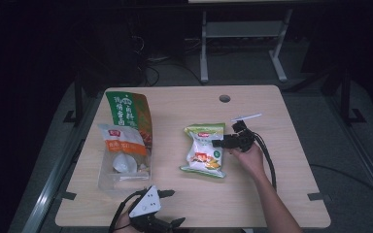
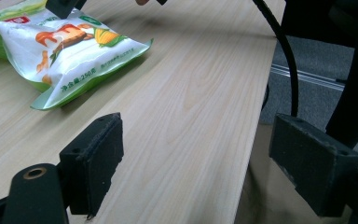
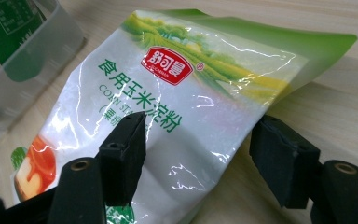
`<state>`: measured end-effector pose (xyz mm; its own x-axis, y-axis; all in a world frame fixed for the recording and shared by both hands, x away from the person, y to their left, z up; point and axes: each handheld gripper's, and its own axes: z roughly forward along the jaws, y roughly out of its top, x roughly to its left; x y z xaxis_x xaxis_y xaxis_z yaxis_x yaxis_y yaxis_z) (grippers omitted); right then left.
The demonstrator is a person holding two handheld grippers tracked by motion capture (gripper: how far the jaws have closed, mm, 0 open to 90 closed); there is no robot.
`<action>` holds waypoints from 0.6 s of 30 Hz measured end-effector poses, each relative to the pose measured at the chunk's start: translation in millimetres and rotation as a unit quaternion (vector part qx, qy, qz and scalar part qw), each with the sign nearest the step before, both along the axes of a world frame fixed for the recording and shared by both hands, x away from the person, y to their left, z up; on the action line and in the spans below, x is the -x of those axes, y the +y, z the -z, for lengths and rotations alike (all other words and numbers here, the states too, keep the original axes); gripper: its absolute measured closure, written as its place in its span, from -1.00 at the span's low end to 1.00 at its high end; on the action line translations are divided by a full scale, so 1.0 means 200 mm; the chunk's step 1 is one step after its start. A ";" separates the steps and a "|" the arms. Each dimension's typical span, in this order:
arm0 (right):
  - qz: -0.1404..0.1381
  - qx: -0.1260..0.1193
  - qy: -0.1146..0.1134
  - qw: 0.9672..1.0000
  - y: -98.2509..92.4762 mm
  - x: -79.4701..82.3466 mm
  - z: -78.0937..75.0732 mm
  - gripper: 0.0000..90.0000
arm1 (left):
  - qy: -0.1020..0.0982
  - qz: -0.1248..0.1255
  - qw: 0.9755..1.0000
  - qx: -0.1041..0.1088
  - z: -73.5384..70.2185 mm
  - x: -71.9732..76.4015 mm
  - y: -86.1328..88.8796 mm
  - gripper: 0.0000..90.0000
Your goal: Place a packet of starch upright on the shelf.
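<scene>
A: Where was the starch bag point(image 1: 204, 150) then?

B: Flat mid-surface point(image 1: 252, 204), long axis running away from the person. Right gripper point(image 3: 198, 158) sat at its right edge, fingers point(image 3: 123, 154) spread either side, nothing pinched yet.

A: And the left gripper point(image 2: 196, 163)?

B: Well apart at the near edge, fingers wide, holding nothing.

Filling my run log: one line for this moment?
right gripper: open, straddling green-and-white starch bag | left gripper: open, idle | wooden table
</scene>
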<state>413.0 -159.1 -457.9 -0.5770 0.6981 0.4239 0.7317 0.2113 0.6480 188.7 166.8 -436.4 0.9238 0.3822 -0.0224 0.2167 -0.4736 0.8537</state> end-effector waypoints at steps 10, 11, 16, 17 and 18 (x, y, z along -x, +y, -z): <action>-0.010 -0.051 0.033 0.998 0.00 -0.02 0.05 0.18 | -0.001 0.001 1.000 -0.001 0.00 0.00 0.00 -0.61; -0.017 -0.052 0.037 0.998 0.00 -0.02 0.06 0.23 | -0.002 0.002 1.000 -0.002 0.00 0.00 -0.01 -0.61; -0.014 -0.067 0.050 0.996 0.01 -0.03 0.07 0.44 | -0.003 0.002 1.000 -0.003 0.00 0.00 -0.01 -0.61; -0.013 -0.070 0.050 0.996 0.00 -0.03 0.08 0.53 | -0.003 0.002 1.000 -0.002 0.00 0.00 0.00 -0.61; -0.012 -0.071 0.049 0.996 0.00 -0.03 0.08 0.59 | -0.004 0.001 1.000 -0.001 0.00 0.00 0.00 -0.61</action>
<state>419.0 -158.5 -473.6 -0.5438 0.6129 0.5733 0.7892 0.1412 0.5977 189.3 165.9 -436.5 0.9250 0.3796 -0.0150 0.2092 -0.4760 0.8542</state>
